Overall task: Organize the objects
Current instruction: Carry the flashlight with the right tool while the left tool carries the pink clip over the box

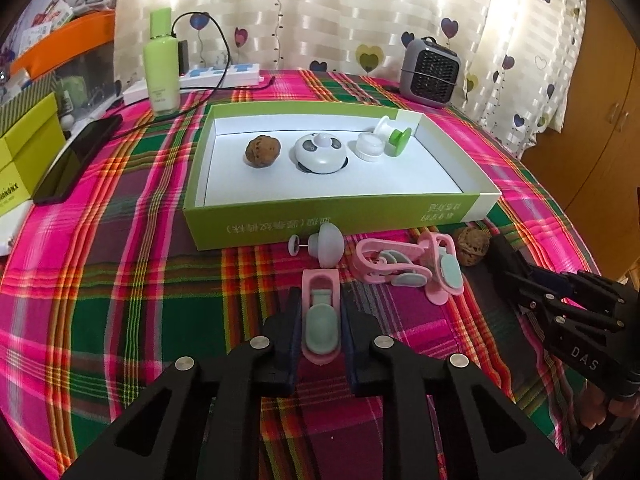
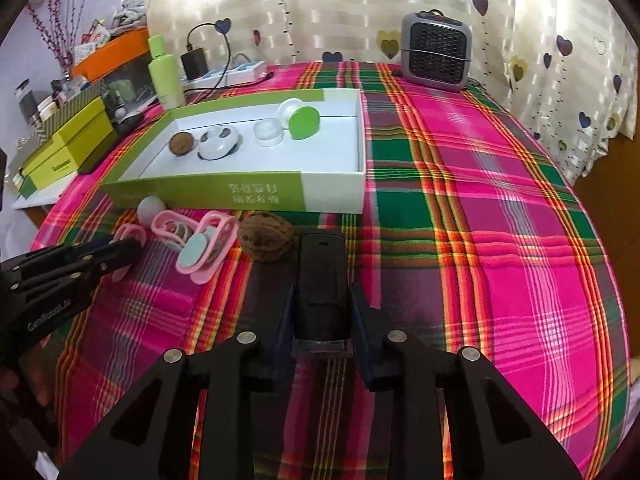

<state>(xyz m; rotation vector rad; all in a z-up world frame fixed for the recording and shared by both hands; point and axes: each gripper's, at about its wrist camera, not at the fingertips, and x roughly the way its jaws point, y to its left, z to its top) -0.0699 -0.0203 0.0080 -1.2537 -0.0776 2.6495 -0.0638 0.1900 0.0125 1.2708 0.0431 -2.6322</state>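
Observation:
A green-and-white box [image 1: 320, 220] [image 2: 332, 192] lies open on the plaid cloth. In it are a walnut [image 1: 262, 150], a white round gadget [image 1: 319, 152], a clear jar [image 1: 368, 146] and a green-capped spool [image 1: 396, 136]. My left gripper [image 1: 320, 316] is shut on a pink clip [image 1: 320, 320] just in front of the box. Two more pink clips [image 1: 408, 268], a grey knob [image 1: 326, 246] and a second walnut [image 1: 472, 252] [image 2: 266, 236] lie beside it. My right gripper [image 2: 322, 300] is shut on a black oblong object [image 2: 322, 280] next to that walnut.
A green bottle [image 1: 162, 62], a power strip [image 1: 224, 74] with cables and a small grey heater [image 1: 432, 70] stand at the back. A black phone [image 1: 76, 156] and yellow-green boxes [image 1: 24, 148] lie at the left. Curtains hang behind.

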